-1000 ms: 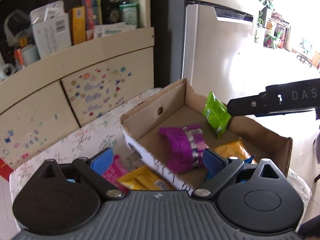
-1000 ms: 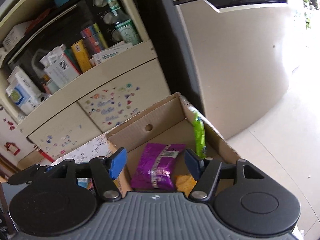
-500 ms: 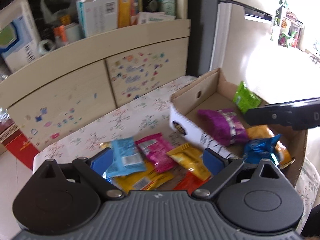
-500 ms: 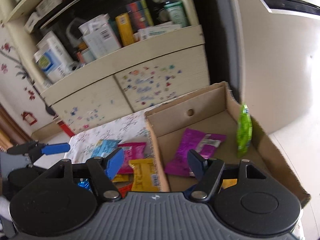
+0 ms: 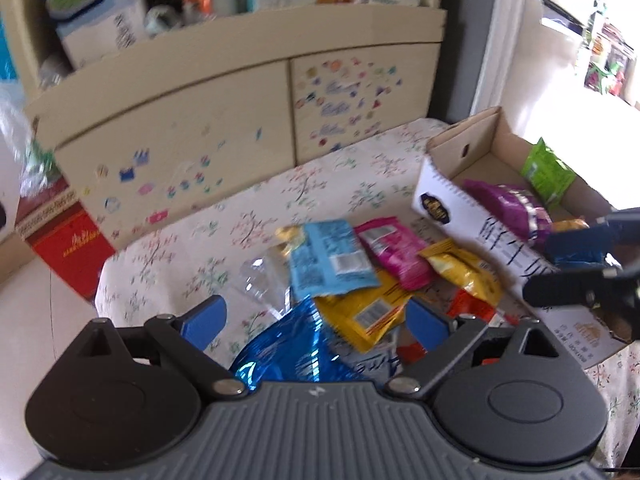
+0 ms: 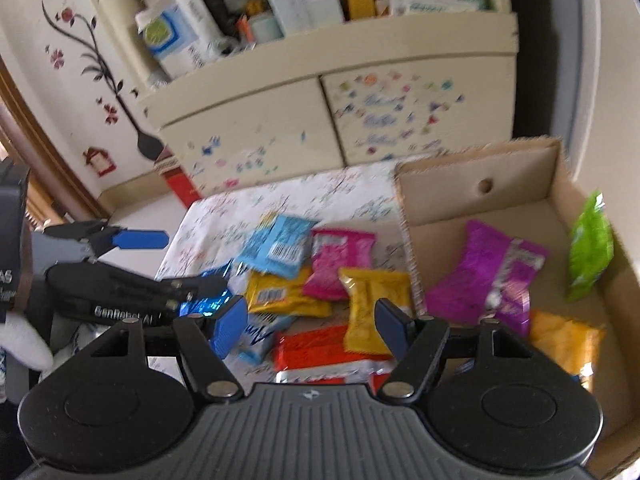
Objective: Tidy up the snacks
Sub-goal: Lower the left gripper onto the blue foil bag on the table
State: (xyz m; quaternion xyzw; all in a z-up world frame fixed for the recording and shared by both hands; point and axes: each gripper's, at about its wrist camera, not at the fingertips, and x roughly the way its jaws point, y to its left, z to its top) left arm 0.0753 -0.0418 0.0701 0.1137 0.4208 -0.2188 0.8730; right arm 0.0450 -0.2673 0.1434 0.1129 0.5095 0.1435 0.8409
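My left claw [image 5: 316, 320] gapes wide over a crinkly blue foil packet [image 5: 296, 344]. My right claw [image 6: 308, 326], equally wide and empty, hovers above glossy flat snack packets [image 6: 320, 268]; the cardboard box [image 6: 560, 184] sits rightward.

Each gripper [image 5: 316, 320] [image 6: 308, 326] has a ribbed grey body, two round black hubs, silver pivot screws, black arms and blue pads [image 5: 204, 316]; white lettering marks one.

Left tool [image 6: 196, 264] arm: "GenRobot.AI" in white letters.
Left tool body, far left edge: "AS", cut off.
Cardboard box [image 5: 476, 236] white side: large dark characters, too blurred to read.
Snack packets' barcodes: unreadable.
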